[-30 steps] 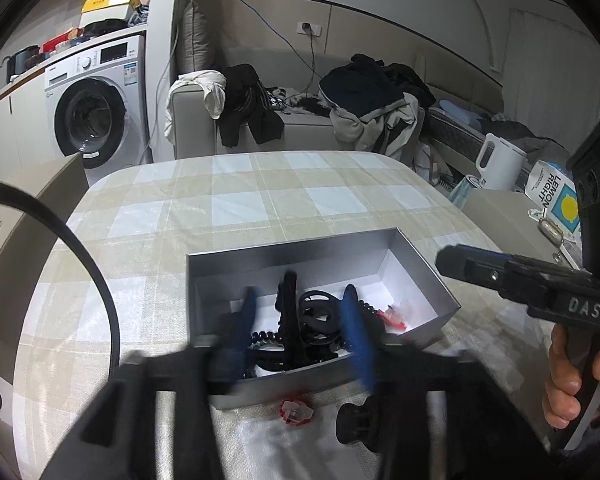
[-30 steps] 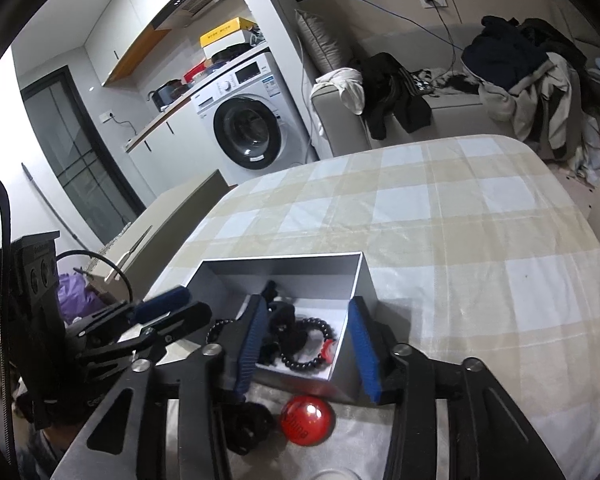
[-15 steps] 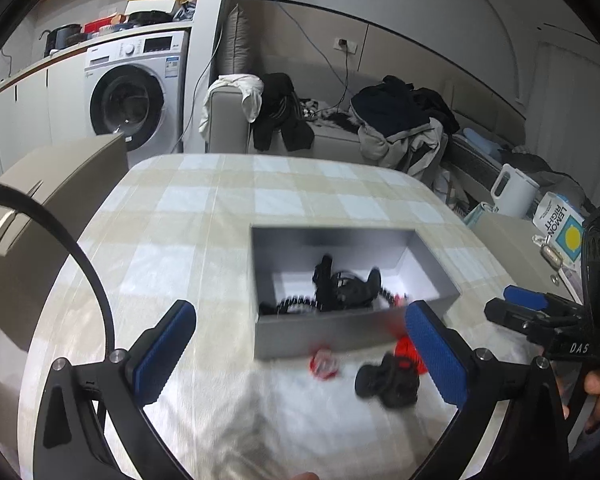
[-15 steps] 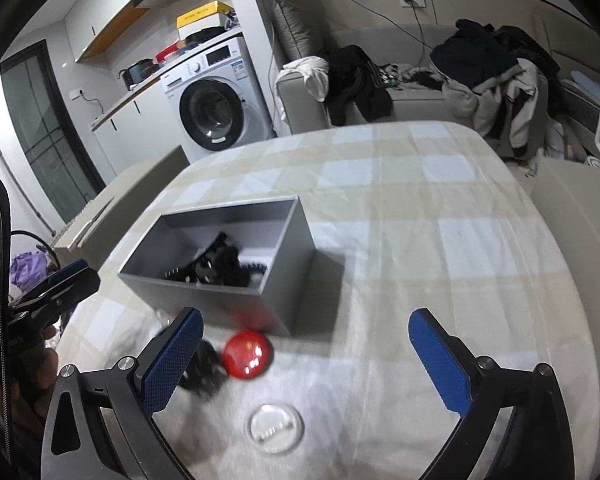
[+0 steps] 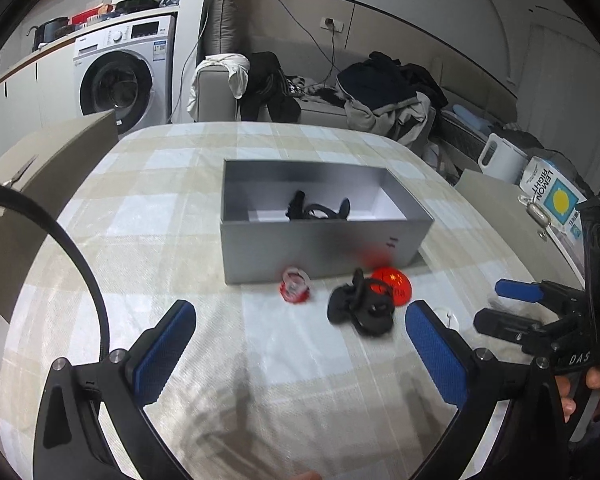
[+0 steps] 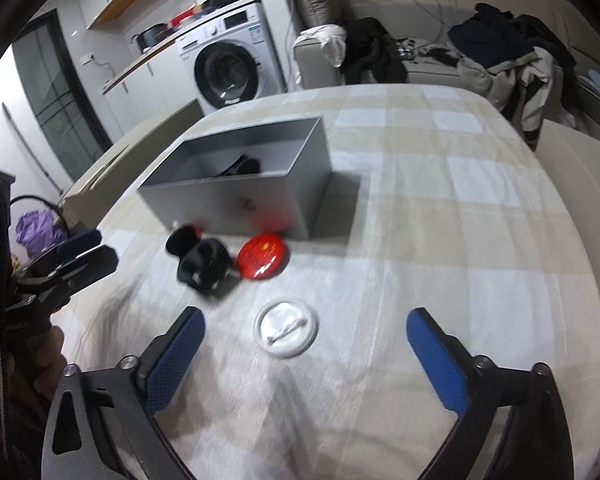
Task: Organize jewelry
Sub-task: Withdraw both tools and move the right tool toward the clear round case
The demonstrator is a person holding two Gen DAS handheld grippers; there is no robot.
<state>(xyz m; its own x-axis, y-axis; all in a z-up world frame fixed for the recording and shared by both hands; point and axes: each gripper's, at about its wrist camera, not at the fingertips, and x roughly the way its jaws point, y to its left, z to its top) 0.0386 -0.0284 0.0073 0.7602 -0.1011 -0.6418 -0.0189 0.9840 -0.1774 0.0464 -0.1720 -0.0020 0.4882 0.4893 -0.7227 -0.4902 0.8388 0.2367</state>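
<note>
at lower centre of each frame, left tongs [image 5: 300,354] gape empty; right tongs [image 6: 306,354], empty, are closing toward the clear round case [image 6: 286,329], likely boxed next.

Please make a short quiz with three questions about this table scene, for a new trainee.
1. True or false: the grey box has a lid on it.
2. Which item lies nearest the red round case? A) the black hair clip B) the kettle C) the washing machine
3. What is the left gripper holding?

Key: 1. False, it is open on top. 2. A. 3. Nothing; only tablecloth shows between its blue pads.
</note>
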